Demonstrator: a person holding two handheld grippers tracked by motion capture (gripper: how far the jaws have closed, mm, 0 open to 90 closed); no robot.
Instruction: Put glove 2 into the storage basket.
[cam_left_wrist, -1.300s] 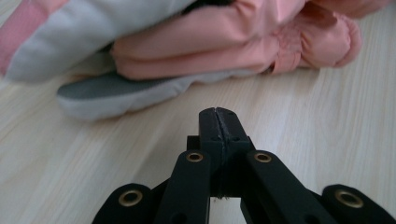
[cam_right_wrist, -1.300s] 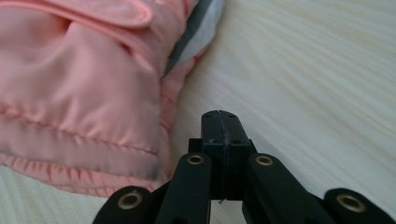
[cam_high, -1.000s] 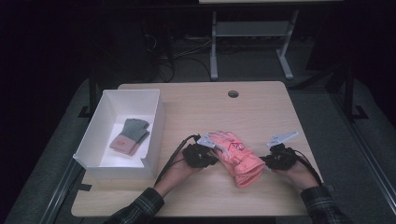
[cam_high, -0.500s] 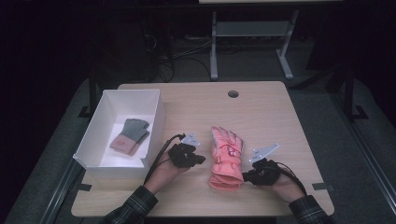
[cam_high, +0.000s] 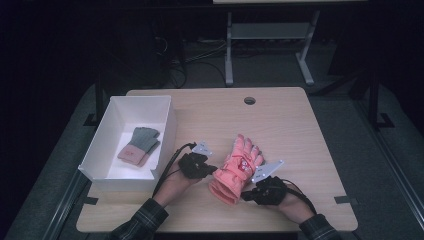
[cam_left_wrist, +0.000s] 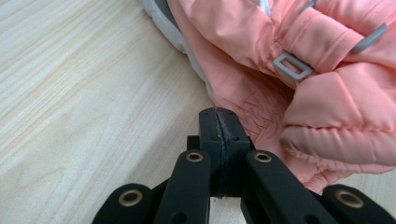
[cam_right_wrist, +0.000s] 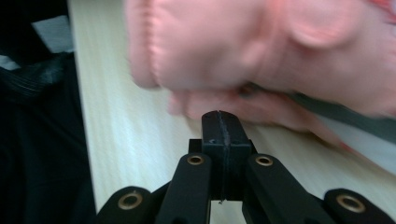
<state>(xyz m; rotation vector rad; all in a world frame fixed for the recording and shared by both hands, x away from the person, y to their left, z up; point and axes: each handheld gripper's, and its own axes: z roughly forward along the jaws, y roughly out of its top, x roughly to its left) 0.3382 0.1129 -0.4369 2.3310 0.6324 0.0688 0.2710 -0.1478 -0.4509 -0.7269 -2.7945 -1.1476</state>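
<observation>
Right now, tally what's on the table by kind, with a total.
Pink ski glove: 1
Grey-pink knit glove, in the box: 1
White box: 1
Claws, left and right, both shut with nothing between the jaws: 2
Total: 5

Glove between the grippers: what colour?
Salmon pink glove, with grey buckle and strap trim. The left gripper view shows it best.

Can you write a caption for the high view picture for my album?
Two shut grippers, left and right, flank a pink glove on a table beside a white box.
</observation>
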